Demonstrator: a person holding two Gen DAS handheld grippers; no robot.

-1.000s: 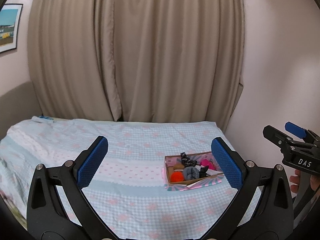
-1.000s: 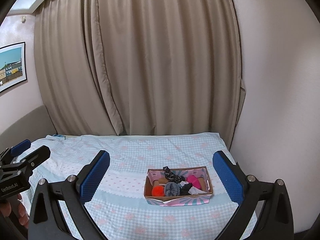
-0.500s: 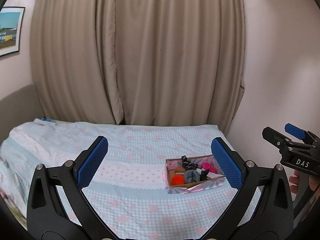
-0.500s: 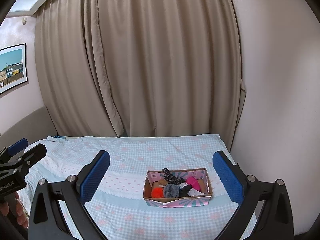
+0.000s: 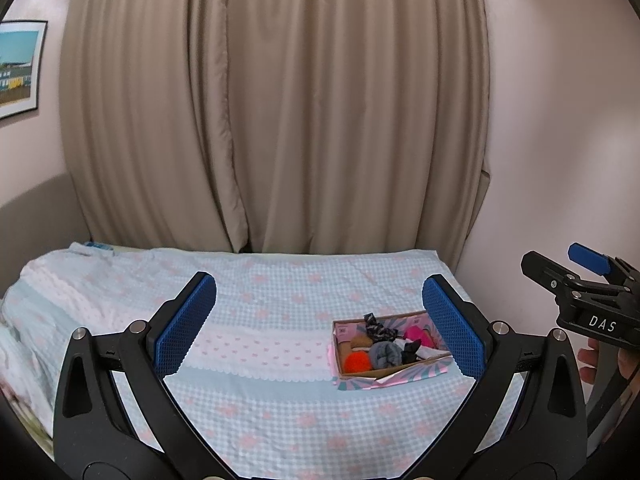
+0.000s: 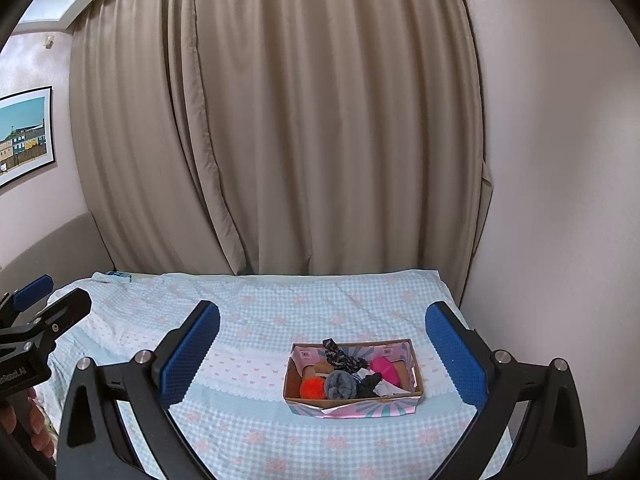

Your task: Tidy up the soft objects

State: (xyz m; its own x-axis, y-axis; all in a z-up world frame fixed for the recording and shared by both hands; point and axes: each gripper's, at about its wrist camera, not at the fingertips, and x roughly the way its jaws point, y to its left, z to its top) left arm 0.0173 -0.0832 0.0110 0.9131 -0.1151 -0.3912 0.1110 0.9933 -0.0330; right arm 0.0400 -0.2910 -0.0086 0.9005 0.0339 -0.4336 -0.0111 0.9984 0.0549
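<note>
Two handheld grippers held above a bed, facing a box of soft things.

The left gripper and right gripper both have jaws spread wide, empty. The box sits on the bed toward its right side, holding an orange pompom, grey cloth and pink item.

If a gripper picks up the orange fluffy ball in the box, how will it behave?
The orange fluffy ball looks fuzzy and round, so it likely squashes easily and weighs little. Lying among other soft items in the box, it probably cannot roll far.
</note>
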